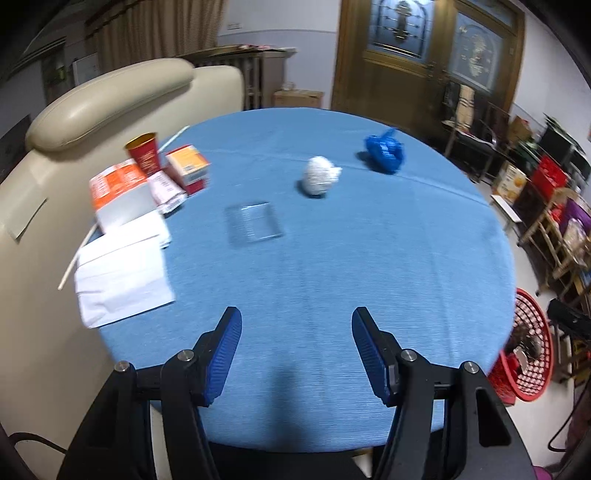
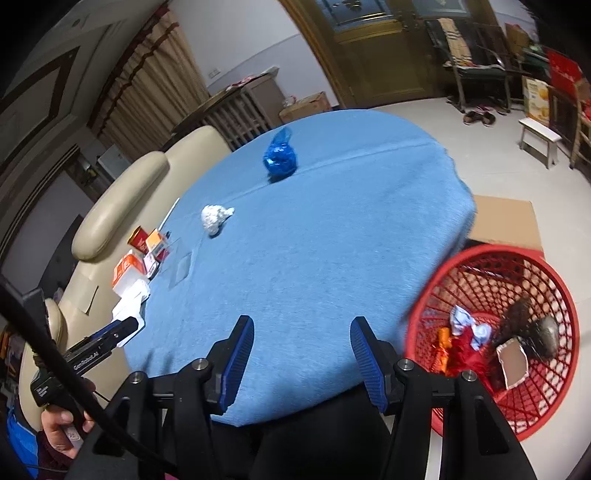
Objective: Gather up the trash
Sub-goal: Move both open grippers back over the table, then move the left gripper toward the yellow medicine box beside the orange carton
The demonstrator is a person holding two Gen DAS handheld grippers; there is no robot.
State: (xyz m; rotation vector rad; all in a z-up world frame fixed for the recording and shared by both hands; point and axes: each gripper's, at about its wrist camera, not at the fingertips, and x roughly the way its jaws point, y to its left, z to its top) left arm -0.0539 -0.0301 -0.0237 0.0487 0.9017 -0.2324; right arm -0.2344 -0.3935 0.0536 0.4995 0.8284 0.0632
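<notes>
Red basket (image 1: 532, 354) partly behind table (image 1: 332, 258)

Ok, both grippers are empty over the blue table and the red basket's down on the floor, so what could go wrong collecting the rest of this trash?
1. The red basket sits on the floor beyond the table's edge; a release too early could drop trash on the floor.
2. The white paper ball and blue crumpled bag look light and may roll away from the fingers.
3. The clear plastic piece lies flat, so it may be hard to pinch.

A home living room: cream sofa (image 1: 110, 103), curtains (image 1: 155, 33), wooden door (image 1: 406, 55), radiator (image 2: 236, 114).
</notes>
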